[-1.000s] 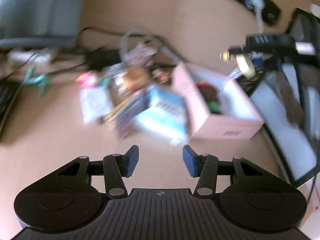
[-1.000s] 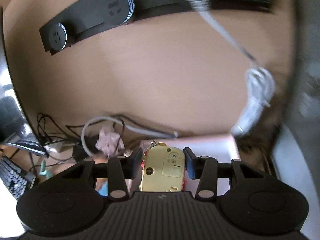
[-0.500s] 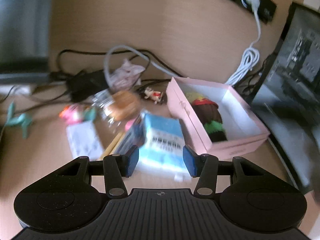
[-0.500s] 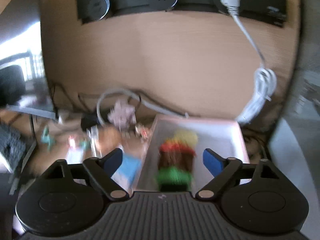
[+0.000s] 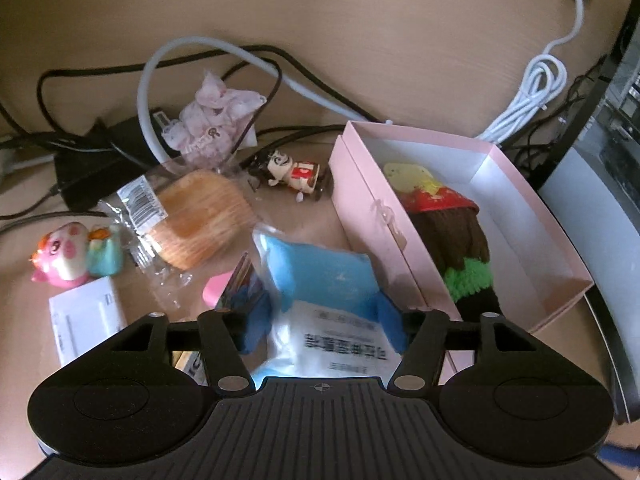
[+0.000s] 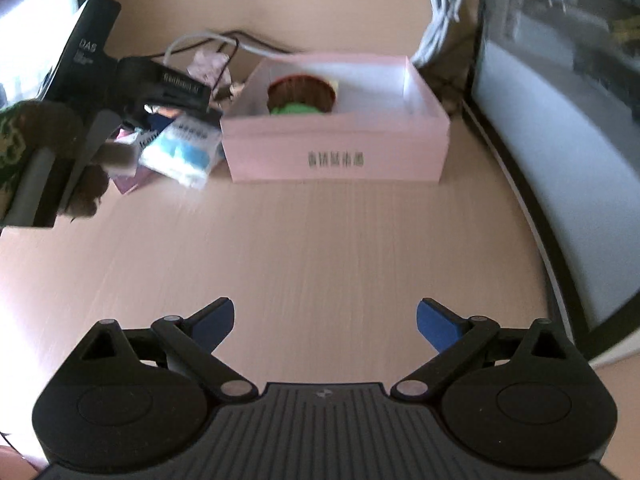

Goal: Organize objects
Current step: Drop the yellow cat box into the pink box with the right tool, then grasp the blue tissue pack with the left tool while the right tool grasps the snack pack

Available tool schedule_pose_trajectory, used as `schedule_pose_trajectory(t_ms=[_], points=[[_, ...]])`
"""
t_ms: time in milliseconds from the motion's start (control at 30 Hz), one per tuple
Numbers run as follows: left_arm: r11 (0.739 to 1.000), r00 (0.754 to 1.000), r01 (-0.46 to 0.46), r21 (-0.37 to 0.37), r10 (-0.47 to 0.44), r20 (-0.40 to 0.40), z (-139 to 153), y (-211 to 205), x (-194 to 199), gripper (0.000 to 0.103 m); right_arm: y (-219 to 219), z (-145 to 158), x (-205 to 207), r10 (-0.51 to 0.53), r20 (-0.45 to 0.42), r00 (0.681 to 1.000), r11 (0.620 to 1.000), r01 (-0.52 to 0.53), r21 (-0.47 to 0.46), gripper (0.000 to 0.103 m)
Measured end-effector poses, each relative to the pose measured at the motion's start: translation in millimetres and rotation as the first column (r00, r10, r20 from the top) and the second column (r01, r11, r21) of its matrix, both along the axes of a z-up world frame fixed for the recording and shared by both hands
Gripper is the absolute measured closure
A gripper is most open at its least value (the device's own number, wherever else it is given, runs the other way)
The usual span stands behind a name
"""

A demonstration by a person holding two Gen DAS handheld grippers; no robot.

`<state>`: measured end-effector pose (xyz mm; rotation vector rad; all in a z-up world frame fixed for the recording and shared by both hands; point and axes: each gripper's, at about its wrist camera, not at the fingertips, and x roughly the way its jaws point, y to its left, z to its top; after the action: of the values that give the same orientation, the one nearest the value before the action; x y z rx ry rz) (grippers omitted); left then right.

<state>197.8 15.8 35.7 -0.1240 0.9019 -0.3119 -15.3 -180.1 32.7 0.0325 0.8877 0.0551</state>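
A blue and white tissue pack lies on the desk left of the pink box. My left gripper straddles the pack's near end; its jaws are opening and the blue pads stand at the pack's sides without squeezing it. The box holds a brown, red and green knitted item and a yellow toy. My right gripper hovers over bare desk in front of the pink box, its jaws opening wide with nothing between them. The tissue pack shows beside the box there too.
Left of the box lie a wrapped round cake, a small figurine, a pink pig toy, a pink pouch, a white card and tangled cables. A monitor stands at the right. A sleeved hand is at the left.
My right gripper let go of the yellow toy, opened wide and drew back from the box over the near desk. My left gripper came down around the tissue pack and widened.
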Motion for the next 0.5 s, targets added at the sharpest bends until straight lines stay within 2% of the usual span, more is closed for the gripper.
schedule_pose_trajectory(t_ms=[33,167,333,500], points=[[1.0,1.0,-0.003,-0.006,0.003,-0.008,-2.1,1.6,2.1,0.031,0.1,-3.0,-1.0,-0.005,-0.008,1.0,1.0,0.005,0.009,0.003],[1.0,1.0,0.004,-0.002,-0.004,0.001,-4.1,4.1,5.1,0.031,-0.4,-13.2,-2.1,-0.017,-0.046,0.999,0.999,0.018,0.035,0.001],[1.0,1.0,0.007,0.004,-0.007,0.004,-3.9,4.8,-2.1,0.038,-2.6,-21.8,0.2,-0.023,-0.078,0.997,0.997,0.029,0.073,0.0],[0.999,1.0,0.01,0.031,-0.011,0.007,1.6,7.7,-26.5,0.043,4.7,-22.2,4.8,-0.01,-0.07,0.997,0.998,0.014,0.056,0.0]])
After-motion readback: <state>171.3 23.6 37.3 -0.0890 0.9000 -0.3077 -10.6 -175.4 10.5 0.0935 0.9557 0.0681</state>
